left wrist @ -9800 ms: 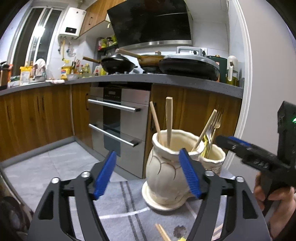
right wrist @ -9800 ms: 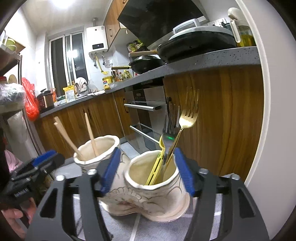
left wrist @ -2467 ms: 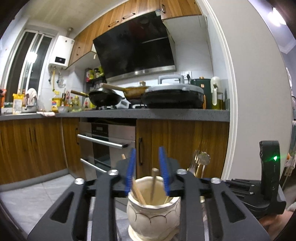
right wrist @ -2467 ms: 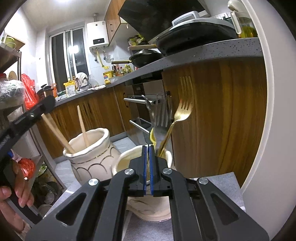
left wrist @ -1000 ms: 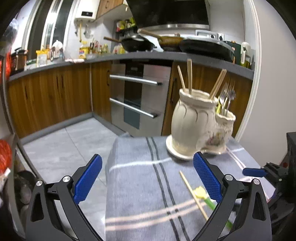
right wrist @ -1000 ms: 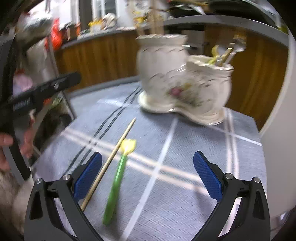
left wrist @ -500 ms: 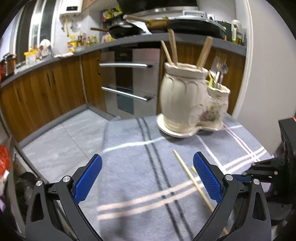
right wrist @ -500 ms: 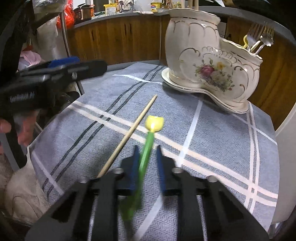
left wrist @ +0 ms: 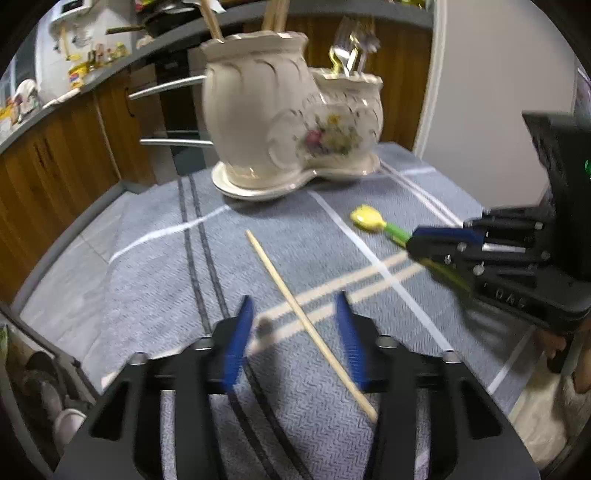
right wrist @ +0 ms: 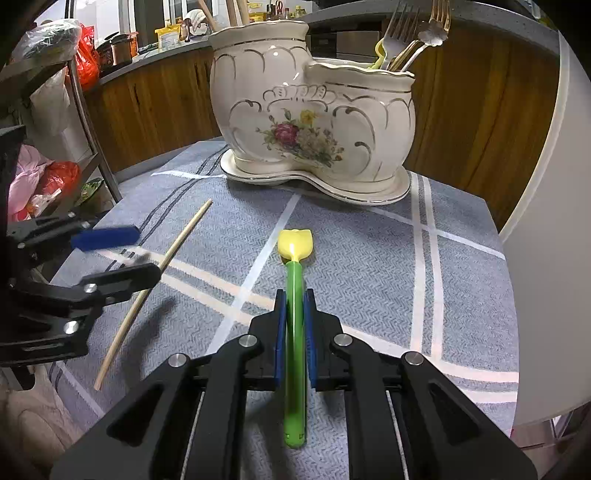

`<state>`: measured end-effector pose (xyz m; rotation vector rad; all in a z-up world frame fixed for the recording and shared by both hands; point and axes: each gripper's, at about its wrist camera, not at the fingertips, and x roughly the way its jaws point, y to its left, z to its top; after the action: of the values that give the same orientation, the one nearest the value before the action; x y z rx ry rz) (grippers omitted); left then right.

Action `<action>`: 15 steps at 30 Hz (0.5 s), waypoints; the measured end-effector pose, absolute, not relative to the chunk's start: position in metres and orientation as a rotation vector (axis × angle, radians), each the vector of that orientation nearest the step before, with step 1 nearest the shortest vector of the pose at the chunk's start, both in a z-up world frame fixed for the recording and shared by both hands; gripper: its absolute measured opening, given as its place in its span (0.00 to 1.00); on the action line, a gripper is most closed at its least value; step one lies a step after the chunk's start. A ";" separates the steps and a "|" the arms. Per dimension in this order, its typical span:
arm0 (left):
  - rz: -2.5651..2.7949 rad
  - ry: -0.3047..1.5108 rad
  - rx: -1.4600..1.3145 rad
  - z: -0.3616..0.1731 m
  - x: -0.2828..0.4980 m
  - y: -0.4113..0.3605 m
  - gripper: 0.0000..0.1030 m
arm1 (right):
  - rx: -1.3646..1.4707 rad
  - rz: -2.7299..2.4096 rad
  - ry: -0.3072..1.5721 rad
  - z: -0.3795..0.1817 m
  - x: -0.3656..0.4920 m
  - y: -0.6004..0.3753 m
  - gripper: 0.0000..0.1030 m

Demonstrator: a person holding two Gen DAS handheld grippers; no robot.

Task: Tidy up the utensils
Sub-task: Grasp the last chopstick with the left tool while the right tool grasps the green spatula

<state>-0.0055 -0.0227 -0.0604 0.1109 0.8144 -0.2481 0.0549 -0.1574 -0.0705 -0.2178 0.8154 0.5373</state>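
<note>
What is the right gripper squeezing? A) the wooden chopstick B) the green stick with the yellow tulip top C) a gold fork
B: the right gripper has its jaws shut on the green stick with the yellow tulip top; the wooden chopstick lies loose on the cloth.

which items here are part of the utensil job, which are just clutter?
Job:
- green spoon, clamped in the right hand-held gripper
- chopstick, on the cloth between the fingers of the open left hand-held gripper
- ceramic holder
- forks in its lower cup

Clutter:
- red bags
- rack
- counter bottles
</note>
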 end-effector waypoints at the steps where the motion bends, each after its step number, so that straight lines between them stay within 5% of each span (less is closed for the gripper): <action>1: -0.250 0.828 0.115 -0.063 -0.005 -0.023 0.31 | -0.221 0.543 0.816 -0.071 0.054 -0.156 0.09; 6: -0.277 0.855 0.118 -0.065 0.001 -0.015 0.11 | -0.235 0.575 0.819 -0.068 0.049 -0.160 0.09; 15: -0.395 0.867 0.187 -0.062 -0.003 -0.020 0.08 | -0.252 0.594 0.832 -0.070 0.051 -0.162 0.09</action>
<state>-0.0027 -0.0202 -0.0618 0.1868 0.8667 -0.3945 0.0508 -0.1617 -0.0698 -0.2516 0.8317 0.5936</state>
